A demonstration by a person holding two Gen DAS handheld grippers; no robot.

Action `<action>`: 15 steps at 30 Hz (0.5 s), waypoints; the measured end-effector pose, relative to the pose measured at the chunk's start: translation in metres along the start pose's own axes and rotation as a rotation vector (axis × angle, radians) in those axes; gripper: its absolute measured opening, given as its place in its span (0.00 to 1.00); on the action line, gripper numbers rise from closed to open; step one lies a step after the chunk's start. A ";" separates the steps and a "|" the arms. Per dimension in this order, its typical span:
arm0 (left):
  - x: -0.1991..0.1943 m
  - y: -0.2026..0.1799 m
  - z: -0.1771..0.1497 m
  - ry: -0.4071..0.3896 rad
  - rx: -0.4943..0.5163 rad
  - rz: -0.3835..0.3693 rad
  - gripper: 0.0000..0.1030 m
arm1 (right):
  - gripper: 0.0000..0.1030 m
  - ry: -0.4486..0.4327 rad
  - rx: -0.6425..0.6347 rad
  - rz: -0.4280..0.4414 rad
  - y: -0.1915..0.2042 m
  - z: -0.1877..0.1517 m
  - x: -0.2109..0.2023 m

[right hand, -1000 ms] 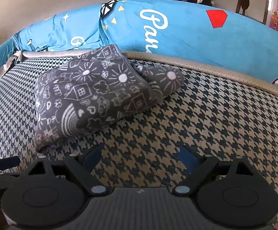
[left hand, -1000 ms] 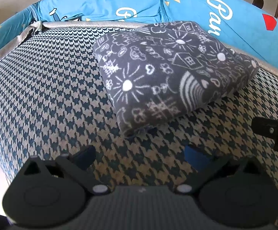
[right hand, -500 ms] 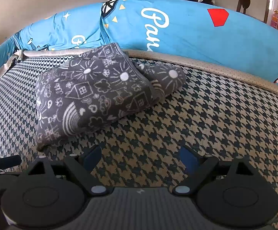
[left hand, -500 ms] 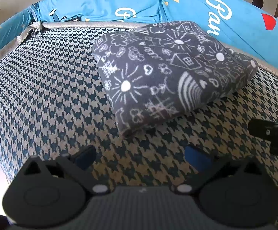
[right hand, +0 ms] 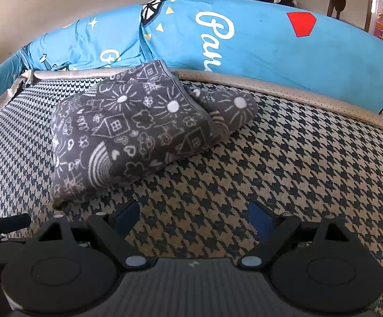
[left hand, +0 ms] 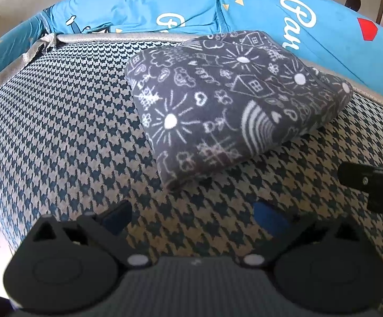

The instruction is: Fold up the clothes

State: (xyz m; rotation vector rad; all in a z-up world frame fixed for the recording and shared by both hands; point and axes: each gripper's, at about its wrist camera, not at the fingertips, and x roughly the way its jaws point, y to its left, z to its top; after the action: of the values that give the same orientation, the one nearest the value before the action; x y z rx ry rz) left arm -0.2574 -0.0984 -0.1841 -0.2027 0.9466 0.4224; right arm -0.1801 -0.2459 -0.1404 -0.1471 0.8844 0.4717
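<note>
**A:** Houndstooth cushion (left hand: 59, 137), blue pillows (right hand: 270, 50) along its back edge. Both the left gripper (left hand: 191, 215) and right gripper (right hand: 194, 215) are spread wide, holding nothing.

**B:** The grey doodle-print garment (left hand: 225, 105) sits folded near that back edge. Looks soft, thick, floppy. I'd pinch the near corner (left hand: 170, 182), though the layers there are hard to make out.
</note>
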 end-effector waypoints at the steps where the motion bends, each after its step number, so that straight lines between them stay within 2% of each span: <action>1: 0.000 0.000 0.000 0.000 0.002 -0.001 1.00 | 0.87 -0.001 -0.001 0.001 0.000 0.000 0.000; 15: -0.003 -0.001 0.000 -0.014 0.020 0.013 1.00 | 0.87 -0.001 -0.006 0.013 0.002 -0.001 0.001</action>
State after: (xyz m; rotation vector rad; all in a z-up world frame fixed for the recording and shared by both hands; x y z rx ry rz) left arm -0.2581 -0.1004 -0.1818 -0.1748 0.9381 0.4260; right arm -0.1809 -0.2443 -0.1412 -0.1461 0.8832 0.4867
